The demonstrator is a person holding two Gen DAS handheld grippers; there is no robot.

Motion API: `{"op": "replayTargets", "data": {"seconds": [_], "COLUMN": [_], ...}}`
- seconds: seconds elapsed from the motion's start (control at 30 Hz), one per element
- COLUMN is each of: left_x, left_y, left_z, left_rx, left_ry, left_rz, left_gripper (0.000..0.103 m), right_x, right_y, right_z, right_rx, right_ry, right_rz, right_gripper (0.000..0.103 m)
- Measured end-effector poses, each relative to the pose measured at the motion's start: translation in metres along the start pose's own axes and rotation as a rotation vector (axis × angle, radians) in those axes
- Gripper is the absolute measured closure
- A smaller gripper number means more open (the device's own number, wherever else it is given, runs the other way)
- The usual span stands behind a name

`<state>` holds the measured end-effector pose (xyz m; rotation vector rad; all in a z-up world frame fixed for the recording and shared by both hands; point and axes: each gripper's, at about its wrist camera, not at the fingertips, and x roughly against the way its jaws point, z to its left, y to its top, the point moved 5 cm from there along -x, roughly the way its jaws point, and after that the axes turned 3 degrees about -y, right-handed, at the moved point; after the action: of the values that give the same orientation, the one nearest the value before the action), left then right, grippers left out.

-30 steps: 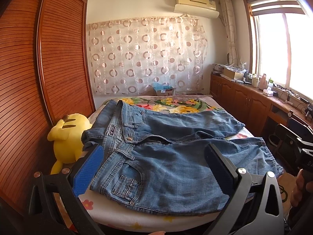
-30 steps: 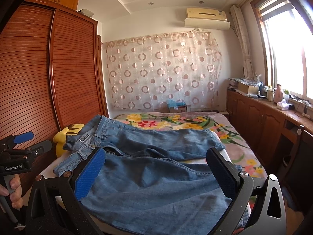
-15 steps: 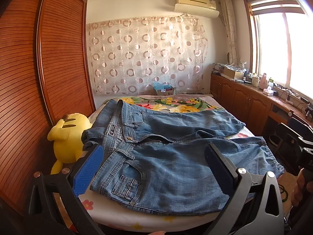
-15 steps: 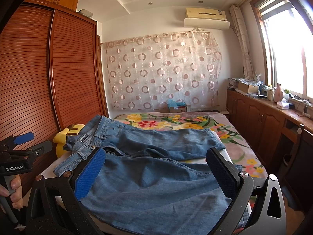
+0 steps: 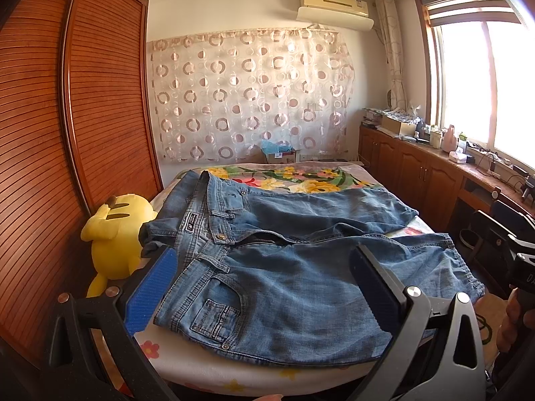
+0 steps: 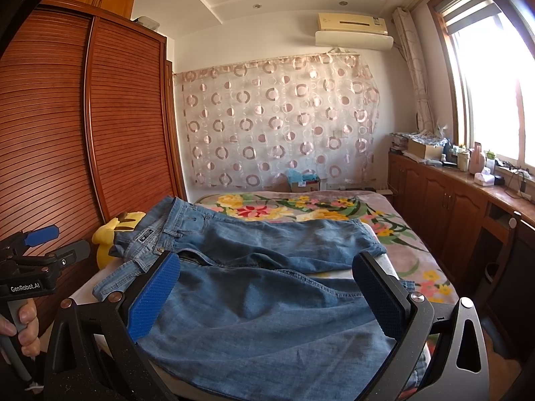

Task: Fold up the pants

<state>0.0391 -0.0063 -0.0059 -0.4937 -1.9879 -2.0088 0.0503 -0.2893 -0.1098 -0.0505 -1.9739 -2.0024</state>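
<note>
A: Where are the jeans (image 5: 301, 267)?
B: Spread flat at the bed's (image 5: 214, 371) near edge, hem overhanging.
A: Jaws?
B: Left gripper (image 5: 264, 287) and right gripper (image 6: 267, 297) both spread wide, hovering, grasping nothing.

Strong daylight pours in from the window (image 5: 485, 83) at right, blown out to white glare in both views. The room is bright and warm-toned, and the wardrobe (image 6: 83, 127) stands evenly lit. Fisheye distortion bows its edges, corners darken to black, and the jeans (image 5: 301, 277) stay sharp.
</note>
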Motion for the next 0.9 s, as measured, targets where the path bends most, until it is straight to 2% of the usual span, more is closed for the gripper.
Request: {"op": "replayTargets", "data": {"seconds": [0.67,0.9], "left_x": [0.001,-0.003], "left_y": [0.0,-0.006], "left_z": [-0.001,-0.001], "left_rx": [0.001,-0.003], "left_ry": [0.001,-0.012], "left_rz": [0.002,0.026], "left_gripper": [0.0,0.0], "right_x": [-0.003,-0.008], "right_y": [-0.002,-0.004], "right_z": [0.001,-0.01], "right_rx": [0.003,-0.003], "right_ry": [0.013,0.002], "right_rz": [0.009,0.033], "right_gripper": [0.0,0.0]}}
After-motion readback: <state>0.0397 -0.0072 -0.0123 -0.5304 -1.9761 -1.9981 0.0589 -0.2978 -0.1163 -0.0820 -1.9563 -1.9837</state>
